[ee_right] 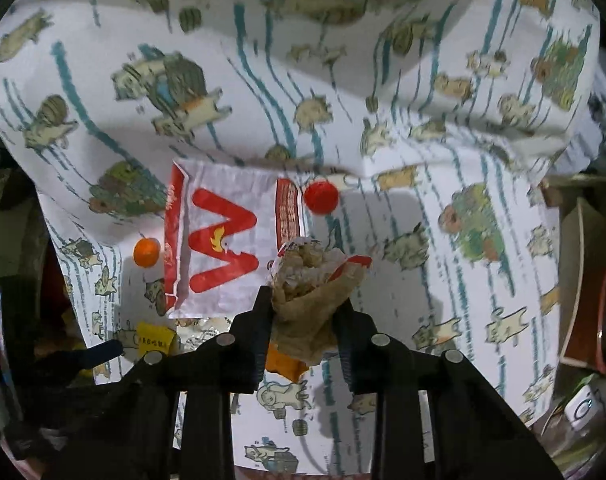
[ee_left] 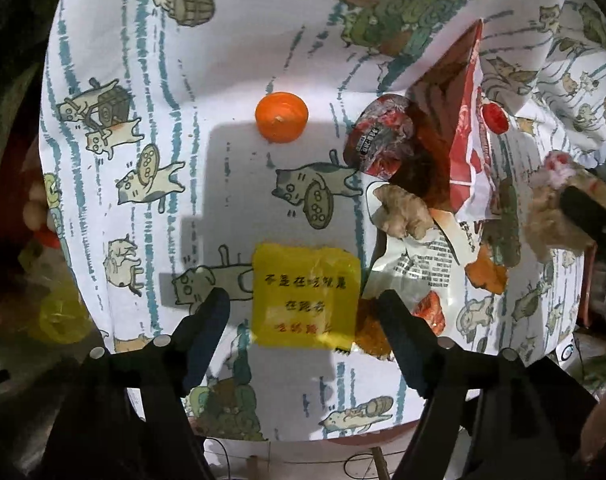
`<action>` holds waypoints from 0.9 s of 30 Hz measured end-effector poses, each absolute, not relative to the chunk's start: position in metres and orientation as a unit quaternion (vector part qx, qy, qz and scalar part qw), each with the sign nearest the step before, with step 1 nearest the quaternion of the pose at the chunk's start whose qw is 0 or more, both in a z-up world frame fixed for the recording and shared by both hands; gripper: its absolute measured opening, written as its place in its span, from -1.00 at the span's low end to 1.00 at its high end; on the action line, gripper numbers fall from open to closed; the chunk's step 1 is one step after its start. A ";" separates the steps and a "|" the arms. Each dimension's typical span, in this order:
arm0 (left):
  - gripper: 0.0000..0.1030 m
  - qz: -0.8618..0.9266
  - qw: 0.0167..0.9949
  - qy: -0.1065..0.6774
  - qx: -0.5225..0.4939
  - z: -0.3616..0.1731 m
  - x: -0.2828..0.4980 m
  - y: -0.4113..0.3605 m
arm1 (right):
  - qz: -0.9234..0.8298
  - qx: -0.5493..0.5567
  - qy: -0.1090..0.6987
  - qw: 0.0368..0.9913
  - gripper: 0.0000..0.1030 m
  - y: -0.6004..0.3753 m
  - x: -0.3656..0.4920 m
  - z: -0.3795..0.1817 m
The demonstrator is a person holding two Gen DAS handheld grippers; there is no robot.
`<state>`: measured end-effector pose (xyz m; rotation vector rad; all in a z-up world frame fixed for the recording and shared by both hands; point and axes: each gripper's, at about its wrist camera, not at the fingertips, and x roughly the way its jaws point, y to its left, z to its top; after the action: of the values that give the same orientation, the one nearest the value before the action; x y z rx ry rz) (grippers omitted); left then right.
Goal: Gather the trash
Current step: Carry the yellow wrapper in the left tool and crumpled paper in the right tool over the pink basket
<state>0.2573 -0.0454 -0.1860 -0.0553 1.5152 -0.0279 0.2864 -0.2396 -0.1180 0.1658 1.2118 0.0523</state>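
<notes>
My left gripper (ee_left: 303, 304) is open, its fingers on either side of a flat yellow packet (ee_left: 306, 295) lying on the cat-print tablecloth (ee_left: 183, 80). My right gripper (ee_right: 305, 304) is shut on a crumpled brown paper wrapper (ee_right: 311, 284) and holds it above the table; the wrapper also shows at the right edge of the left wrist view (ee_left: 559, 208). A red-and-white paper bag (ee_right: 219, 240) lies flat behind it. A piece of ginger (ee_left: 403, 212) and a crumpled foil lid (ee_left: 383, 136) lie on other wrappers.
An orange bottle cap (ee_left: 281, 117) lies mid-table, and a red cap (ee_right: 321, 197) lies beside the paper bag. Orange scraps (ee_left: 486, 274) and a printed white wrapper (ee_left: 419, 264) lie right of the yellow packet. The cloth rises in folds at the back. Boxes (ee_right: 583, 264) stand off the right table edge.
</notes>
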 end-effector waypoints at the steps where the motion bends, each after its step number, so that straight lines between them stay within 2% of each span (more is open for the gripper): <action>1: 0.45 -0.005 0.726 0.687 -0.028 -0.188 0.258 -0.048 | 0.029 0.075 0.568 0.819 -0.39 -0.238 0.286 -0.117; 5: 0.40 0.038 0.727 0.683 -0.063 -0.195 0.262 -0.043 | 0.047 0.058 0.567 0.820 -0.39 -0.233 0.279 -0.112; 6: 0.12 0.043 0.729 0.680 -0.062 -0.193 0.261 -0.041 | 0.048 0.048 0.564 0.823 -0.39 -0.229 0.277 -0.111; 8: -0.26 0.045 0.737 0.673 -0.034 -0.190 0.261 -0.048 | 0.048 0.031 0.559 0.827 -0.39 -0.221 0.274 -0.111; 9: -0.38 0.035 0.738 0.674 -0.029 -0.189 0.260 -0.052 | 0.049 0.026 0.556 0.830 -0.39 -0.221 0.272 -0.109; 11: -0.49 0.024 0.735 0.677 -0.029 -0.187 0.258 -0.054 | 0.050 0.024 0.551 0.833 -0.39 -0.221 0.268 -0.107; 16: -0.53 0.015 0.739 0.672 -0.054 -0.175 0.252 -0.043 | 0.049 0.041 0.541 0.838 -0.39 -0.232 0.262 -0.097; 27: -0.53 -0.019 0.788 0.610 -0.085 -0.104 0.223 -0.007 | 0.072 0.055 0.503 0.860 -0.39 -0.236 0.227 -0.065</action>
<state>0.2228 -0.0071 -0.1036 -0.1837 1.3139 -0.0405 0.2269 -0.2362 -0.0648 0.1157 1.0553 0.1520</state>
